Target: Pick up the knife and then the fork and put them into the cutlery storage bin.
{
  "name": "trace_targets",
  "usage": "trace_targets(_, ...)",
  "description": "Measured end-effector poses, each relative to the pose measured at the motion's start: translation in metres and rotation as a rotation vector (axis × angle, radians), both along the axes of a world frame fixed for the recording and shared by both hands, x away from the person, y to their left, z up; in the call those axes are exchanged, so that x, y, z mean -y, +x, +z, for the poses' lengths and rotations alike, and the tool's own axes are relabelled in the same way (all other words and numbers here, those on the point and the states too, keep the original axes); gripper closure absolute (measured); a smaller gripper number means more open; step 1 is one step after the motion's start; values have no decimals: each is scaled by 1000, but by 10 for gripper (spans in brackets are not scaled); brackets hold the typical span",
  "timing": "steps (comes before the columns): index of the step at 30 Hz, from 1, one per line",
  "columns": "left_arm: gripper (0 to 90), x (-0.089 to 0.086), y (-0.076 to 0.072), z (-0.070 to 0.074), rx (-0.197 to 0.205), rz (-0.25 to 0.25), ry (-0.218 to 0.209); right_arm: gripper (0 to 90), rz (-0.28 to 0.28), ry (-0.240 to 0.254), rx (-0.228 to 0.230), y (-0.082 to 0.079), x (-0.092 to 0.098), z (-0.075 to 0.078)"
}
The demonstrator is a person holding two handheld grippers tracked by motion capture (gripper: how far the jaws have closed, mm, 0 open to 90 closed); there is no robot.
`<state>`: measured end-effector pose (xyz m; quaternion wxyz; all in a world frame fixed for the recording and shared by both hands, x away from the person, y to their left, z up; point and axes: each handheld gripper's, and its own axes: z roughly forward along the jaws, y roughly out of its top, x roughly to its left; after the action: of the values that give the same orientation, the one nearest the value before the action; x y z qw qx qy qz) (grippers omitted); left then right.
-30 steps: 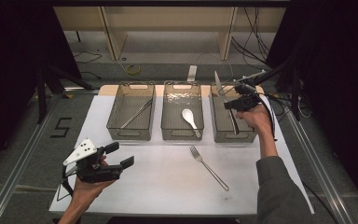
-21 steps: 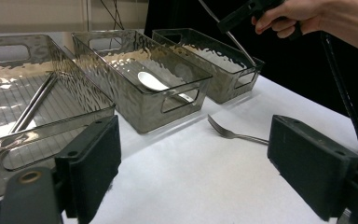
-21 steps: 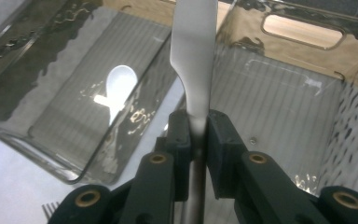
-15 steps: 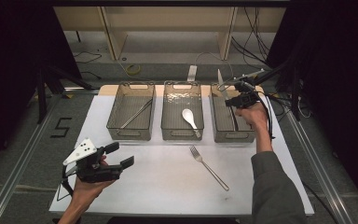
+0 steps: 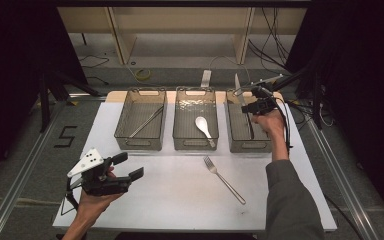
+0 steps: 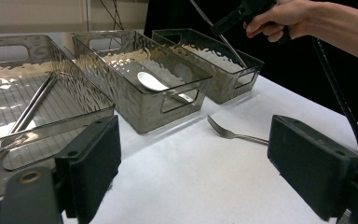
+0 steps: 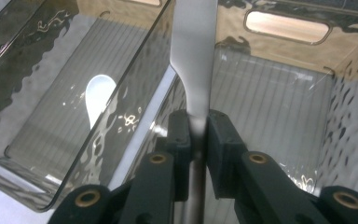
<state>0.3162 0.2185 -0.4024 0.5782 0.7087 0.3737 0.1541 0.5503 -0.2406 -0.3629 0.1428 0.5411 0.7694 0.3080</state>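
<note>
My right gripper (image 5: pixel 251 107) (image 7: pixel 197 128) is shut on a metal knife (image 5: pixel 238 91) (image 7: pixel 193 56) over the right clear bin (image 5: pixel 250 147). The knife is tilted, with its blade pointing up and away and its handle end reaching down into the bin. My left gripper (image 5: pixel 125 167) (image 6: pixel 198 163) is held open above the table's front left corner with nothing between its jaws. In the left gripper view the right gripper (image 6: pixel 235 18) and the knife (image 6: pixel 230 46) show at the far right.
The middle bin (image 5: pixel 195 145) holds a white spoon (image 5: pixel 202 127) (image 6: pixel 156 84). The left bin (image 5: pixel 139 145) holds long metal utensils (image 5: pixel 145 122). A fork (image 5: pixel 224 179) (image 6: pixel 235 135) lies on the white table (image 5: pixel 170 200) in front of the bins.
The right hand has shifted slightly over the right bin, still holding the knife. The left hand has not moved.
</note>
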Motion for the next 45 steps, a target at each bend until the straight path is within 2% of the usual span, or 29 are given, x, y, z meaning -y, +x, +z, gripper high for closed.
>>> trace_targets(6, 170, 1, 0, 0, 2, -1, 3, 811, -26, 12, -2, 4, 2, -2)
trace_targets(14, 170, 1, 0, 0, 3, -2, 4, 810, -47, -4, -20, 8, 2, -12)
trace_targets(22, 170, 0, -1, 0, 3, -1, 9, 804, -64, -10, -57, 7, -2, -26)
trace_targets(24, 170, 0, -1, 0, 3, -1, 9, 771, -57, -16, -80, 7, -3, -29)
trace_targets(26, 170, 0, -1, 0, 3, 0, 9, 668, -65, 5, -73, 6, -3, -26)
trace_targets(29, 170, 0, -1, 0, 2, 0, 9, 594, -41, 12, -57, 4, -4, -17)
trace_targets(33, 170, 1, -1, 0, 1, -1, 9, 526, 2, 12, -71, -3, -4, -4)
trace_targets(35, 170, 1, -1, 0, 1, -1, 9, 485, 16, 5, -60, -7, -5, 1)
trace_targets(37, 170, 1, -1, 0, 2, 1, 9, 432, 52, 11, -60, -15, -6, 6)
trace_targets(39, 170, 1, -1, -1, 1, 2, 10, 398, 79, -13, -55, -23, -10, 10)
trace_targets(45, 170, 1, -1, -1, 1, 7, 12, 363, 171, -18, -27, -51, -22, 19)
